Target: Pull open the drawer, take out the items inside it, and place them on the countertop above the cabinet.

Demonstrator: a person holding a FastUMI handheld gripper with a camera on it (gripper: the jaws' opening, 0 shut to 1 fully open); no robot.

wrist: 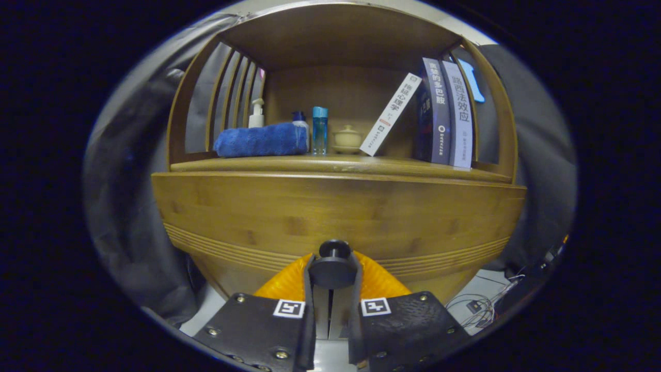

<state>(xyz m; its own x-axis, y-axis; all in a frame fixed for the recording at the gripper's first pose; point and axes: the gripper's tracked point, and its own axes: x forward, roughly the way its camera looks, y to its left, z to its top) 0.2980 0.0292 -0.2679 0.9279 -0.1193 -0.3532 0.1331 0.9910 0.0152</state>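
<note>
Both fingers (pixel 356 289) close on the black knob (pixel 334 268) of the drawer (pixel 335 217), which looks shut below the countertop (pixel 335 164). Opening step: next, a straight pull toward near.

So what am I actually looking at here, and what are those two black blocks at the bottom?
The camera rides on a hand-held gripper and looks forward along its two black fingers: those are the blocks. The fingers are closed on the round black drawer knob of a bamboo cabinet. On the countertop above stand a rolled blue towel, a white pump bottle, a slim blue bottle, a small cream lidded pot and three books, one of them leaning.
</note>
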